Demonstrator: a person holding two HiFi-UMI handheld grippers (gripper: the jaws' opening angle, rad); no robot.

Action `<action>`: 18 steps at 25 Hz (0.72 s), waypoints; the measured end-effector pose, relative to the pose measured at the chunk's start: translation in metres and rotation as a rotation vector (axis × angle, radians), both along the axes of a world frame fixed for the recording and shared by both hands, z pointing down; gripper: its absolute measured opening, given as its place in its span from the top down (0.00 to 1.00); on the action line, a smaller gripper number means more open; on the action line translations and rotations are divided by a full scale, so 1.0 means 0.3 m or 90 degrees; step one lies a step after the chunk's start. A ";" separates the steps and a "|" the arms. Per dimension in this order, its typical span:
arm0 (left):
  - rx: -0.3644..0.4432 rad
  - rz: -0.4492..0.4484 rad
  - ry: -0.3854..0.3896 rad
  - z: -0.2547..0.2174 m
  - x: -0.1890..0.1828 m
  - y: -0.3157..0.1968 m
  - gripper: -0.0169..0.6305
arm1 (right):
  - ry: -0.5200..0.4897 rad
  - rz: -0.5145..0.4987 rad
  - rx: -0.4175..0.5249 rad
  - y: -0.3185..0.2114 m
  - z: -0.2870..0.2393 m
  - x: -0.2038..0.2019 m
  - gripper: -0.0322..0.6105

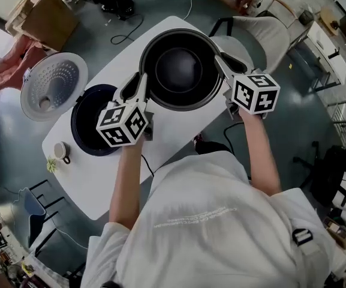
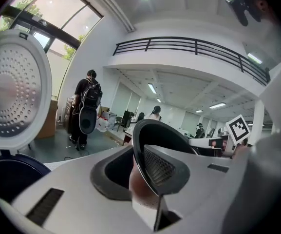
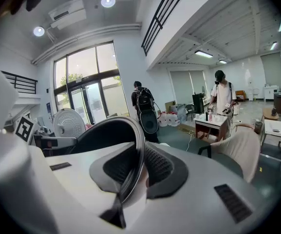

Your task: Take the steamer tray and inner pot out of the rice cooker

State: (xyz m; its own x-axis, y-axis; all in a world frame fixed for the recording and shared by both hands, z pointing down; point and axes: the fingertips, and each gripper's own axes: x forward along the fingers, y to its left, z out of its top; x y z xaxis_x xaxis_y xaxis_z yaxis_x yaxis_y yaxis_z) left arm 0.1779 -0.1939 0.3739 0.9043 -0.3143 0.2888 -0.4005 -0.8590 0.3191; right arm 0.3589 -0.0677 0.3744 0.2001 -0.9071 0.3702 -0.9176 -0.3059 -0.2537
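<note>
The dark inner pot [image 1: 181,71] is out of the cooker and held by its rim over the white table [image 1: 101,179]. My left gripper [image 1: 140,92] is shut on the pot's left rim [image 2: 147,130], the thin edge clamped between the pads. My right gripper [image 1: 222,65] is shut on the opposite rim [image 3: 130,130]. The navy rice cooker [image 1: 86,125] stands open at the left, behind my left gripper's marker cube. Its round perforated lid [image 1: 53,86] is swung back. I see no separate steamer tray.
A small cup [image 1: 60,152] stands near the table's left edge. A beige chair [image 1: 262,32] stands past the table's far right corner, and a cardboard box [image 1: 47,17] is on the floor at the upper left. People [image 3: 142,106] stand in the room beyond.
</note>
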 end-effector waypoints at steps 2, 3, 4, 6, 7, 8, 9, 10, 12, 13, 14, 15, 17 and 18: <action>-0.010 0.006 -0.005 0.038 0.059 0.027 0.85 | -0.006 0.003 -0.012 0.034 0.034 0.054 0.83; -0.017 0.008 -0.009 0.061 0.089 0.039 0.85 | -0.010 0.005 -0.018 0.050 0.053 0.081 0.83; -0.024 0.010 -0.013 0.085 0.117 0.051 0.85 | -0.014 0.008 -0.023 0.064 0.070 0.107 0.83; -0.042 0.014 -0.022 0.136 0.164 0.074 0.85 | -0.021 0.014 -0.034 0.088 0.106 0.155 0.83; -0.055 0.018 -0.026 0.163 0.183 0.090 0.85 | -0.024 0.017 -0.039 0.099 0.126 0.178 0.83; -0.070 0.023 -0.030 0.188 0.204 0.105 0.85 | -0.028 0.020 -0.043 0.110 0.145 0.203 0.83; -0.083 0.027 -0.033 0.213 0.227 0.119 0.85 | -0.032 0.022 -0.047 0.120 0.165 0.231 0.83; -0.092 0.030 -0.037 0.236 0.252 0.132 0.86 | -0.037 0.022 -0.051 0.129 0.187 0.259 0.83; -0.102 0.029 -0.053 0.290 0.289 0.149 0.86 | -0.054 0.017 -0.065 0.142 0.249 0.298 0.83; -0.108 0.026 -0.062 0.321 0.295 0.150 0.86 | -0.065 0.012 -0.075 0.143 0.286 0.305 0.83; -0.115 0.020 -0.072 0.353 0.295 0.146 0.86 | -0.078 0.006 -0.085 0.139 0.323 0.305 0.83; -0.122 0.014 -0.081 0.385 0.292 0.140 0.86 | -0.088 0.000 -0.094 0.132 0.358 0.303 0.83; -0.134 0.005 -0.099 0.447 0.291 0.137 0.86 | -0.102 -0.007 -0.112 0.124 0.420 0.306 0.83; -0.140 0.004 -0.109 0.476 0.295 0.142 0.86 | -0.107 -0.008 -0.120 0.125 0.447 0.311 0.83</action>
State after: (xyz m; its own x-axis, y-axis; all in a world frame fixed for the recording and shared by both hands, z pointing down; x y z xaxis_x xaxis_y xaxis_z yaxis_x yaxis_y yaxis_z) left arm 0.2663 -0.1514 0.5168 0.8384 -0.2212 0.4982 -0.4589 -0.7796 0.4261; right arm 0.4522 -0.0302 0.5085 0.1108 -0.8211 0.5599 -0.8715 -0.3511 -0.3423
